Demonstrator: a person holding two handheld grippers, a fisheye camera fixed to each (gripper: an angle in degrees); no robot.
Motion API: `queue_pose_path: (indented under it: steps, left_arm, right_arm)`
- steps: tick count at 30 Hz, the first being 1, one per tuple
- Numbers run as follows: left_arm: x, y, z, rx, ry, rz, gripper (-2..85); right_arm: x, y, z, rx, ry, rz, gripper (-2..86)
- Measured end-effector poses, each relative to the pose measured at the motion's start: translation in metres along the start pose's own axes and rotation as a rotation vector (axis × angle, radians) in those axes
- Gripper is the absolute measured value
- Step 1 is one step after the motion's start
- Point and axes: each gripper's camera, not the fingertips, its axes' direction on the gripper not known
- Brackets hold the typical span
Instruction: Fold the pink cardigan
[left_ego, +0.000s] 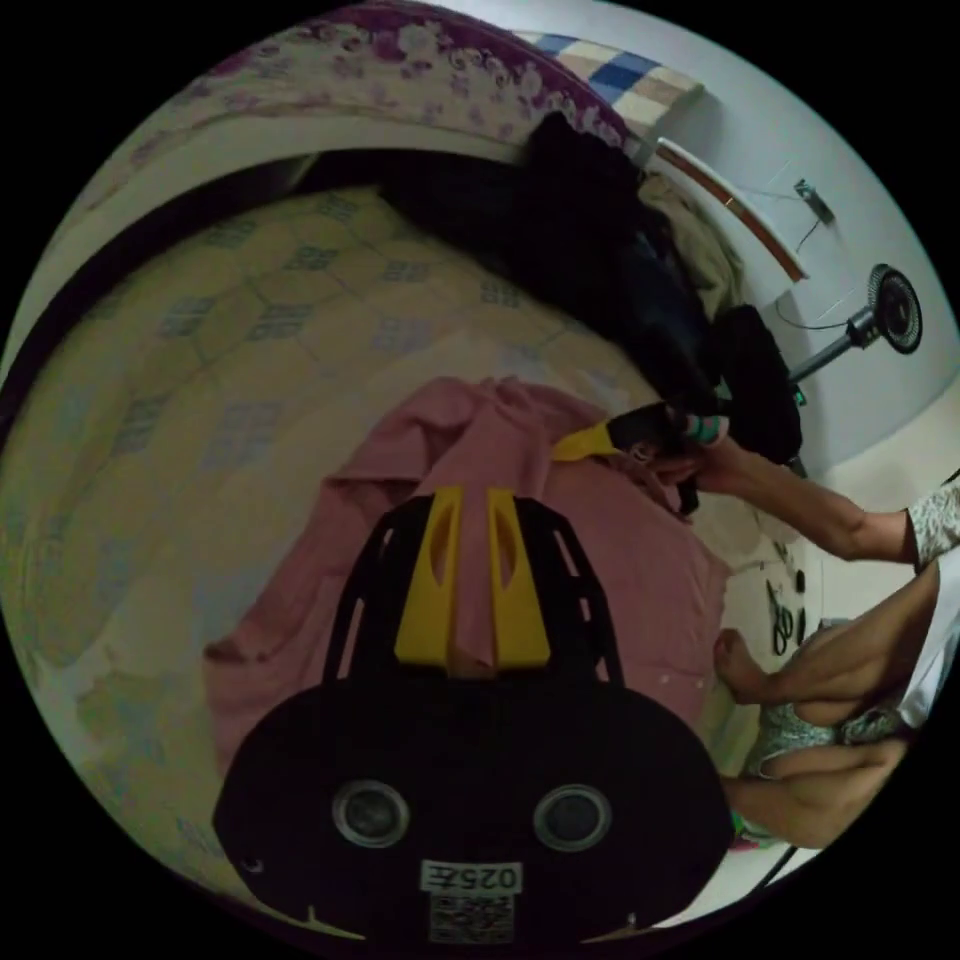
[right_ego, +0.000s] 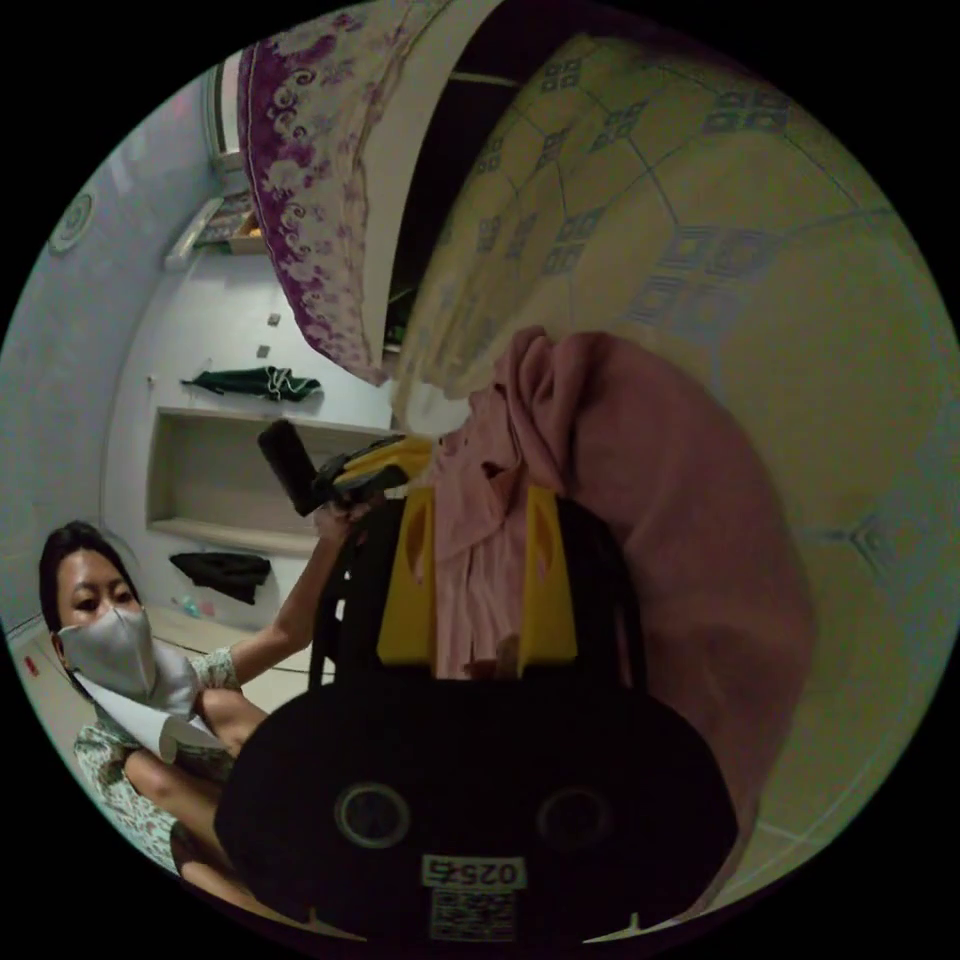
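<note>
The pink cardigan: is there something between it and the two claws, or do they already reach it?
Nothing visible stands between. The pink cardigan lies on the patterned mattress, and both claws already pinch its cloth: the left claw and the right claw each have pink fabric bunched between the yellow jaws. The dark clothes lie beyond it, apart.

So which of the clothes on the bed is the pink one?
The pink cardigan, spread flat on the yellow mat. The other clothes are dark and heaped behind it.
</note>
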Motion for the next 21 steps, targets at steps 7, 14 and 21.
queue_pose_path:
  steps: [7,14,21]
  left_arm:
    - [0.015,-0.06,0.069,-0.11,-0.184,0.051,-0.9]
    - [0.033,-0.054,0.041,0.079,-0.187,-0.008,-1.7]
    - [0.006,-0.087,0.093,-0.075,-0.268,-0.125,-1.6]
  right_arm:
    - [-0.035,0.052,-0.044,0.118,0.159,-0.058,12.8]
    - [-0.077,0.127,-0.074,-0.098,0.724,-0.134,13.6]
    - [-0.108,0.16,-0.001,-0.169,0.96,-0.262,2.5]
